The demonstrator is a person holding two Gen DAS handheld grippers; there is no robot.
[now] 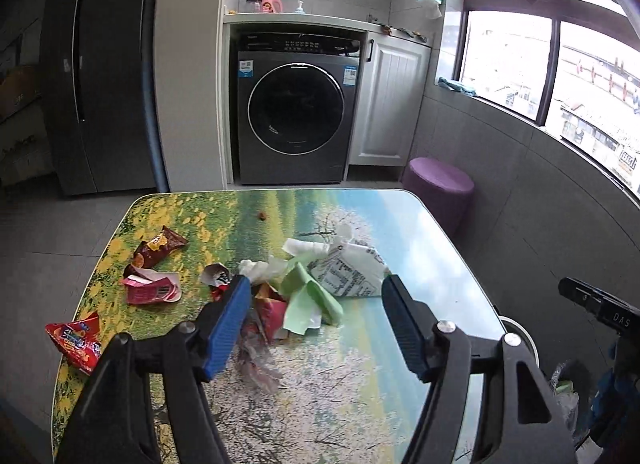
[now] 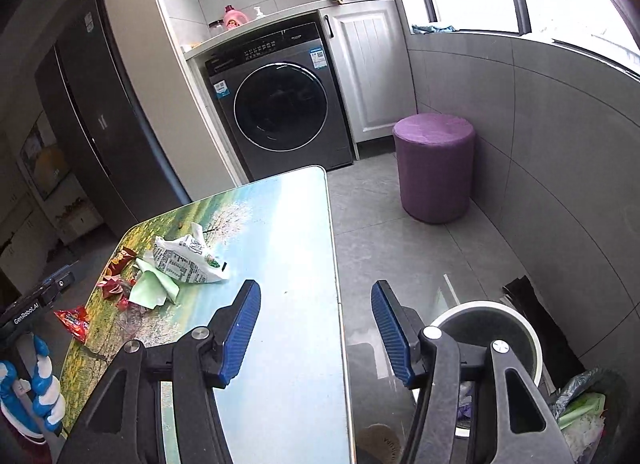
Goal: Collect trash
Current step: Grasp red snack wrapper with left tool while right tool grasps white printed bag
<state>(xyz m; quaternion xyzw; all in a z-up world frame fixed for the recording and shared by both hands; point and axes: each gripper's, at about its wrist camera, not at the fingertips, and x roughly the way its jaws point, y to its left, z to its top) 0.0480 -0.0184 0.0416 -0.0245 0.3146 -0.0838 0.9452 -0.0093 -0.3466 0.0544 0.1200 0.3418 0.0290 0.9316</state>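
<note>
On the left edge of the counter (image 1: 440, 304), a red snack wrapper (image 1: 76, 340) is lying half over the rim. Just right of it and further back, a torn pink and white packet (image 1: 154, 288) is resting beside a brown chip bag (image 1: 158, 250), the two nearly touching. A small brown crumb (image 1: 263, 216) is sitting alone near the far side of the counter.

The left gripper (image 1: 316, 328) is hovering over the near middle of the counter with its jaws standing wide and nothing between the pads. Its left finger (image 1: 226, 328) is overlapping, in the left wrist view, the near edge of the main trash heap: a crumpled white tissue (image 1: 256, 268), a red wrapper (image 1: 272, 312), pale green paper (image 1: 308, 300) and a white printed bag (image 1: 348, 268), all piled together and touching.

The right gripper (image 2: 316, 328) is hanging over the right edge of the counter, jaws partly apart and empty, one finger above the counter and the other above the floor. Below its right finger, a round bin (image 2: 516, 328) with a white rim and dark inside is standing on the floor just beside the counter. Further right, a bag holding green and white scraps (image 2: 580, 412) is lying next to the bin. A purple stool (image 2: 434, 164) is standing well behind them, near the washing machine (image 2: 280, 104).
</note>
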